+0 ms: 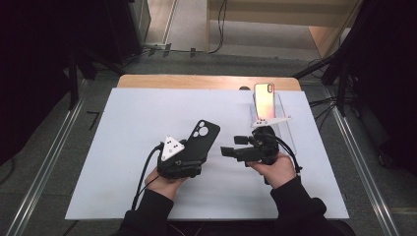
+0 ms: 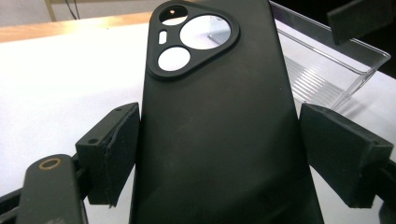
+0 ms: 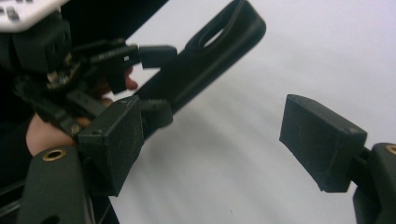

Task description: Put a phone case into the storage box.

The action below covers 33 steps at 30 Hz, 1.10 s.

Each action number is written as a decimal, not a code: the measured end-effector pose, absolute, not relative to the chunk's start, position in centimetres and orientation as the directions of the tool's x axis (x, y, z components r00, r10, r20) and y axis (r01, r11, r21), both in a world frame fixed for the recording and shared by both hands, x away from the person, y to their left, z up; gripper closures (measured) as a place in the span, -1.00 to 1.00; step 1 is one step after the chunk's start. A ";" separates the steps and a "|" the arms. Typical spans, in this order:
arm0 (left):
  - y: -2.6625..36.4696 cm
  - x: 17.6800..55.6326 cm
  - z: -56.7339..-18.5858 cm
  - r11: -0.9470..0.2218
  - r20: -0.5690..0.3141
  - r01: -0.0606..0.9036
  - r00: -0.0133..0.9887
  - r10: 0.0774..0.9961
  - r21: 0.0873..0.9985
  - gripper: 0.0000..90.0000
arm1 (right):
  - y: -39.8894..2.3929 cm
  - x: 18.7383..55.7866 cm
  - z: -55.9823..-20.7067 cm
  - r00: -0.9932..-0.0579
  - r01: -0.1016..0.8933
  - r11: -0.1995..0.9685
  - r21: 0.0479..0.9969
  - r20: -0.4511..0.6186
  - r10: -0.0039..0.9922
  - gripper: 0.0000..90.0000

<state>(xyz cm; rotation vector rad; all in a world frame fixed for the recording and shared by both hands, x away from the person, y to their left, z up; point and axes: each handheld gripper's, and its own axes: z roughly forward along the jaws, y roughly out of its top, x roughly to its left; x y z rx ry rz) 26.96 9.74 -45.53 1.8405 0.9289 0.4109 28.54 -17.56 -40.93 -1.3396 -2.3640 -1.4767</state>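
Note:
A black phone case (image 1: 202, 139) with a three-cornered camera cutout is lifted off the white sheet, back side up. My left gripper (image 1: 193, 160) is shut on its lower end; in the left gripper view both pads (image 2: 112, 149) press on the long edges of the case (image 2: 215, 140). My right gripper (image 1: 233, 146) points left toward the case, open with nothing between its jaws. In the right gripper view (image 3: 217, 140) the case (image 3: 210, 56) shows edge-on beyond the left pad. A phone (image 1: 264, 101) with a shiny pinkish back stands behind the right gripper.
The phone leans in a clear plastic stand (image 1: 285, 123) at the back right of the white sheet (image 1: 123, 147); this stand (image 2: 327, 70) also shows beyond the case. The wooden table edge (image 1: 196, 81) runs along the far side. Cables trail from both grippers toward the person.

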 end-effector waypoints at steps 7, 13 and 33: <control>9.8 26.8 -45.6 -0.174 -0.121 0.377 0.642 0.757 0.910 -0.65 | -16.3 29.9 -40.4 -0.619 0.688 0.166 0.706 0.451 0.643 -0.57; 9.8 26.8 -45.6 -0.156 -0.126 0.362 0.644 0.755 0.919 -0.65 | -15.5 31.0 -40.4 -0.610 0.696 0.162 0.699 0.456 0.648 -0.57; 9.1 26.4 -45.7 -0.135 -0.136 0.345 0.655 0.743 0.929 -0.66 | -13.8 33.8 -40.6 -0.557 0.741 0.101 0.664 0.524 0.645 -0.38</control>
